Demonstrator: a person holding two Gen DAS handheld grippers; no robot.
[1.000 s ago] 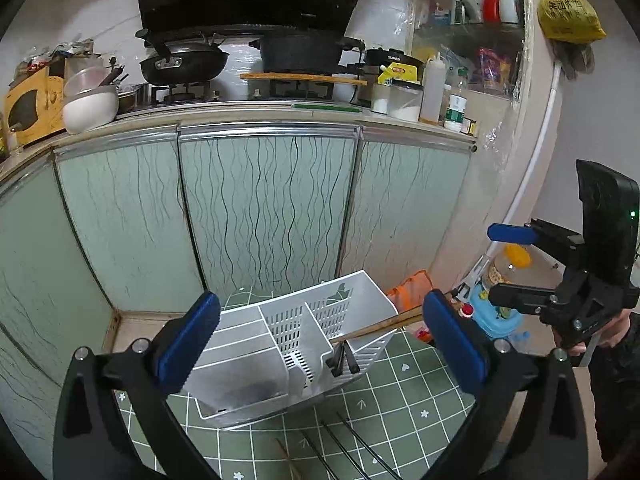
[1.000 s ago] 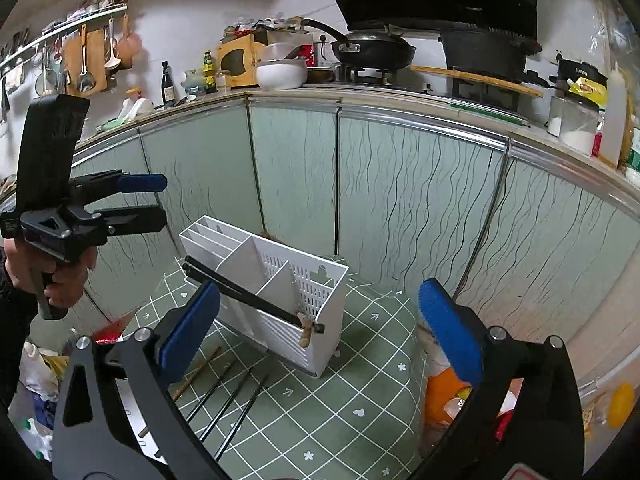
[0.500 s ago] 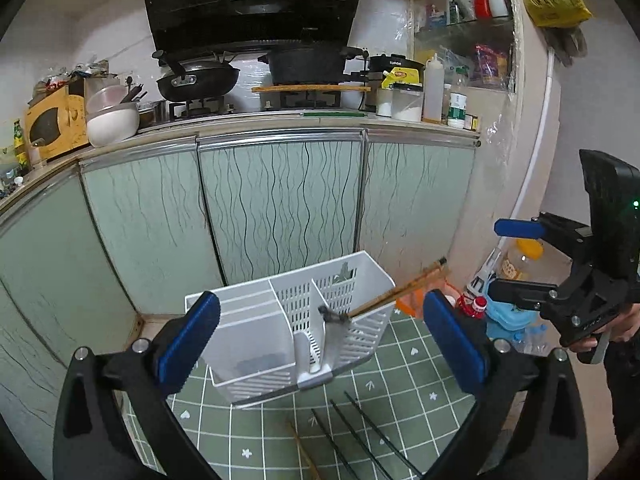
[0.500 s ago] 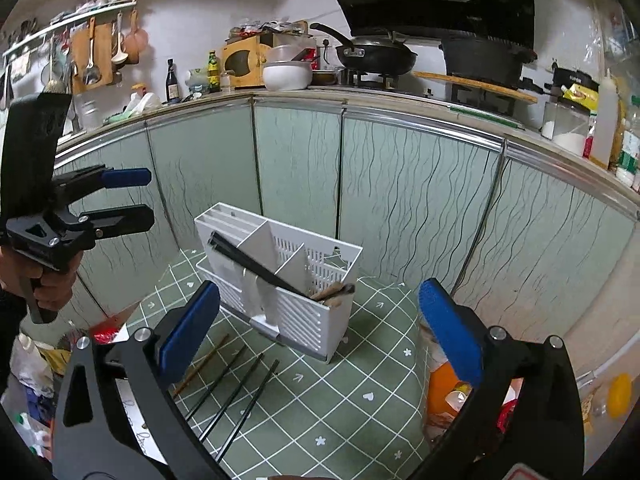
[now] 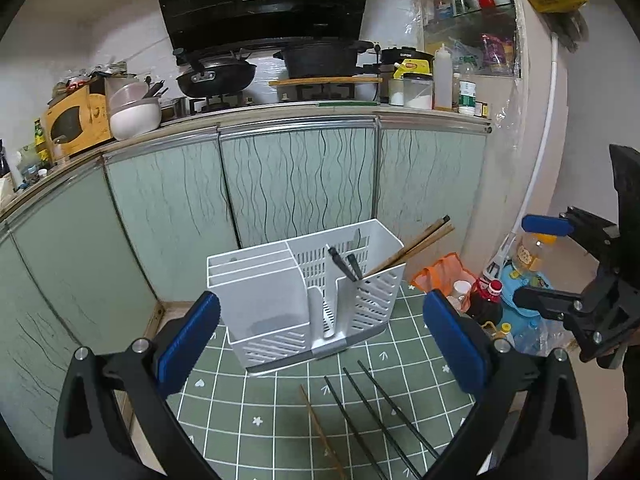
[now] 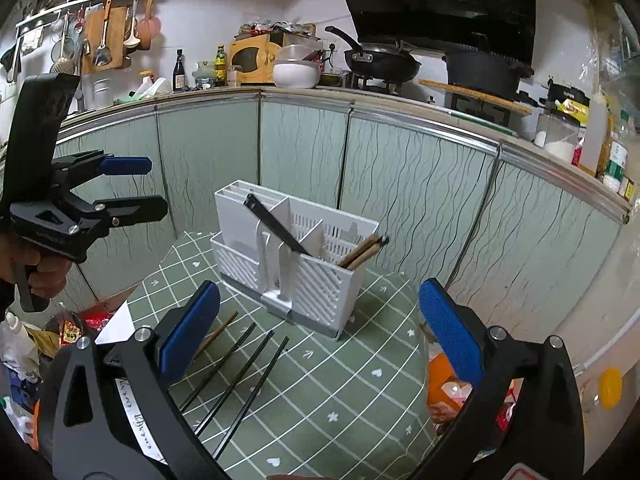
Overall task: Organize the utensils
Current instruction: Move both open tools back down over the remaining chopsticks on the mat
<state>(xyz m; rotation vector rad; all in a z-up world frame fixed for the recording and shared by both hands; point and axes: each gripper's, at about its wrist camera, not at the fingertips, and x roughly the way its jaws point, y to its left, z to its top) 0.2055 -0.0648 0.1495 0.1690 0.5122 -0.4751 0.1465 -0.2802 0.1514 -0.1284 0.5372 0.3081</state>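
Right wrist view shows both the left gripper and the right gripper spread and empty above three black chopsticks lying on the green mat before the white holder; thin, light, stiff and probably slippery, they are best pinched mid-length.

White slotted caddy on a green mat gridded in white with little hearts, black chopsticks and a brown one near, pale green wavy-lined cabinets far.
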